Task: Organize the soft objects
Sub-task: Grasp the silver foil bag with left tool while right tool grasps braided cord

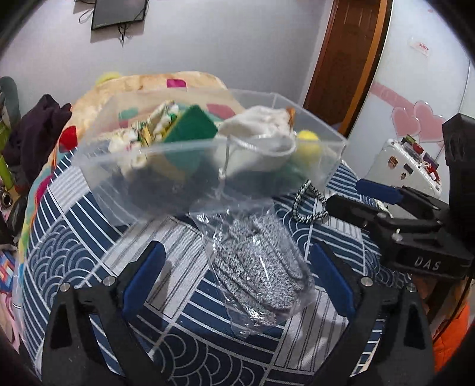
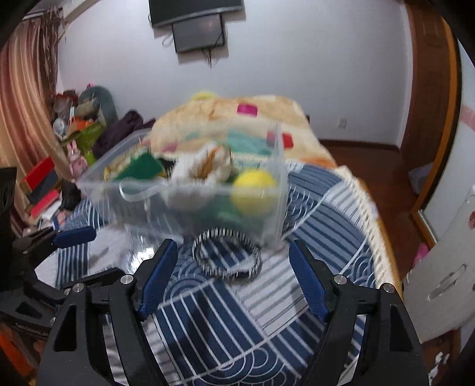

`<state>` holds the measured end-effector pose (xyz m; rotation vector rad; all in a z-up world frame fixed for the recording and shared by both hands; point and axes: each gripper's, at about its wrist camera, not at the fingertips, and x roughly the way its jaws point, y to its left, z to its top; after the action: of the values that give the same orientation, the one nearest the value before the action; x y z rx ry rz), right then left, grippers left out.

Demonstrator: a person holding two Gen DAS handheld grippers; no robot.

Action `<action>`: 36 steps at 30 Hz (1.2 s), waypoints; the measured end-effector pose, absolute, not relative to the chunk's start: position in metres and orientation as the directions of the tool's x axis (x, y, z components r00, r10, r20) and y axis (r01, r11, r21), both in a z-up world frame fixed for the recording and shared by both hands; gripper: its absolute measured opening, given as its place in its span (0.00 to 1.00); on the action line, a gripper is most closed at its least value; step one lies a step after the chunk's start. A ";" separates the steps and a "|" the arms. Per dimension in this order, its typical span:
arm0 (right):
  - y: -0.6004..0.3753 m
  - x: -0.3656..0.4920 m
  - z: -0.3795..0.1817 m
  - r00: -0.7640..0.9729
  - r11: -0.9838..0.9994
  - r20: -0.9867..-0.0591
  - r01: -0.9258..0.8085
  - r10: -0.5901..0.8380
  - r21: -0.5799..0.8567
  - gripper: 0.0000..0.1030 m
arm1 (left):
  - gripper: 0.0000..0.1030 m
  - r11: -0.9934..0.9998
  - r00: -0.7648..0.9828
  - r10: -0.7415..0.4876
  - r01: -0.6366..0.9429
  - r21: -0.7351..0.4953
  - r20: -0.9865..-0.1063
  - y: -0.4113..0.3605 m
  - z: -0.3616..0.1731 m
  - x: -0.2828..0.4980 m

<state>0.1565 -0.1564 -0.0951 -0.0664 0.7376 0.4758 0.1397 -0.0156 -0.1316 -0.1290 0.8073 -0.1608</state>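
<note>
On a blue-and-white patterned bedspread (image 1: 89,255), the left gripper (image 1: 237,267), jaws spread and empty, straddles a crinkly clear bag of grey knit (image 1: 258,261) whose long axis runs near-to-far, while the right gripper (image 2: 234,279), also spread, faces a striped cord loop (image 2: 227,255) before the clear plastic bin (image 1: 148,166).

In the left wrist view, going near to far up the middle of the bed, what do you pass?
Left claw → bagged grey knit item → clear plastic bin of soft things → patchwork blanket → wall-mounted screen.
</note>
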 end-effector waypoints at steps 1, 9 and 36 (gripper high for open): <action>-0.157 0.157 -0.098 0.632 0.891 -0.667 -0.440 0.394 0.109 0.73 | 0.93 0.980 0.678 -0.192 0.093 -0.176 -0.709 -0.016 -0.134 0.140; -0.145 0.168 -0.120 0.556 0.884 -0.729 -0.445 0.399 0.143 0.72 | 0.60 0.974 0.669 -0.221 0.112 -0.198 -0.709 -0.023 -0.145 0.138; -0.158 0.128 -0.082 0.653 0.875 -0.628 -0.474 0.422 0.096 0.13 | 0.25 0.972 0.775 -0.208 0.097 -0.212 -0.597 0.004 -0.094 0.068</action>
<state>0.1282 -0.1581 -0.0821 -0.0794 0.6918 0.5090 0.0679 0.0040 -0.0936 -0.1733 0.6641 -0.1660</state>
